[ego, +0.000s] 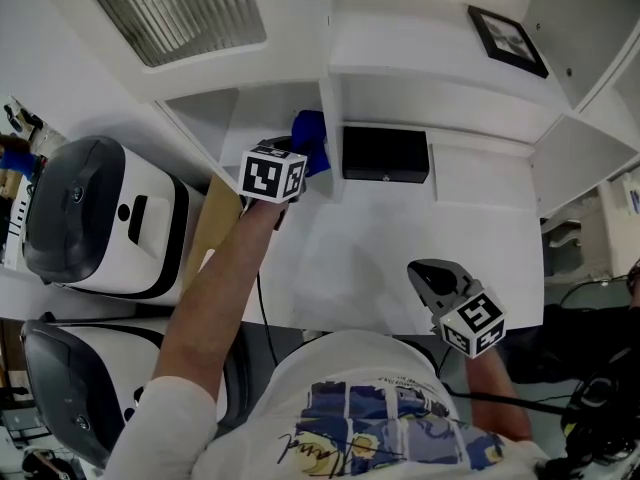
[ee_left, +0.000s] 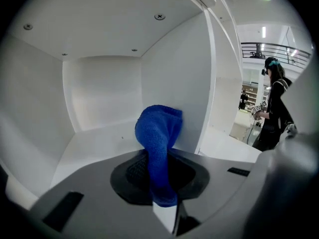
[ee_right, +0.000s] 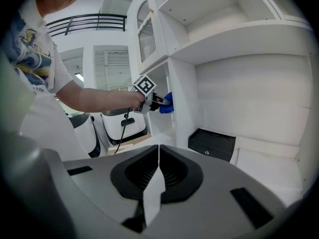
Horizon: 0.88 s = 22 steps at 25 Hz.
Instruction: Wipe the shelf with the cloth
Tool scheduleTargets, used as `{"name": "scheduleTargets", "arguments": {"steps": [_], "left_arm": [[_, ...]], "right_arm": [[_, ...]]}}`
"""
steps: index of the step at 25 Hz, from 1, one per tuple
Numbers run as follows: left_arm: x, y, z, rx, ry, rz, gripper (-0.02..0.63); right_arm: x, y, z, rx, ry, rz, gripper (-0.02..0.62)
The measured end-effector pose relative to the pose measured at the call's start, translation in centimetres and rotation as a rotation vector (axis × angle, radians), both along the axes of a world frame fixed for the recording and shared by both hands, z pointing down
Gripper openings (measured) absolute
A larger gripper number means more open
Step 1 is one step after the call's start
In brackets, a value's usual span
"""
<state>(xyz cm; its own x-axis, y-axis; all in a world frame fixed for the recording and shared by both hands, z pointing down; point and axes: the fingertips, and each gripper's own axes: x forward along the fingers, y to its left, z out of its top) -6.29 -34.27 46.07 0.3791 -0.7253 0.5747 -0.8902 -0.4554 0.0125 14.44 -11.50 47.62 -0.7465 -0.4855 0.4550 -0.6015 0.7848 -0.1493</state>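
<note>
A blue cloth (ee_left: 158, 143) is pinched in my left gripper (ee_left: 160, 183), which is shut on it; the cloth's free end bunches up toward the right wall of the left shelf compartment (ee_left: 99, 133). In the head view the left gripper (ego: 290, 173) reaches into that compartment with the cloth (ego: 310, 140) at the divider panel. My right gripper (ee_right: 157, 176) is shut and holds nothing; in the head view that gripper (ego: 432, 280) hovers low over the white counter (ego: 350, 258). In the right gripper view the left gripper (ee_right: 154, 101) and the cloth (ee_right: 167, 103) appear at the shelf's edge.
A black box (ego: 386, 154) sits in the middle compartment, right of the divider. A framed picture (ego: 508, 40) lies on the shelf above. Two white and grey machines (ego: 100, 218) stand to the left. A person (ee_left: 273, 108) stands in the background on the right.
</note>
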Motion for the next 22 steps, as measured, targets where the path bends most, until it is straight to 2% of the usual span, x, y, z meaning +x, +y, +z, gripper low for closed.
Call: {"name": "scheduleTargets", "arguments": {"steps": [10,22], "left_arm": [[-3.5,0.2,0.8,0.018,-0.133,-0.009,0.057],[-9.4,0.4,0.9,0.018,-0.208,-0.060,0.057]], "right_arm": [[-1.5,-0.2,-0.1,0.005,-0.003,-0.022,0.026],[-3.4,-0.5,-0.2,0.011,-0.001,-0.035,0.026]]}}
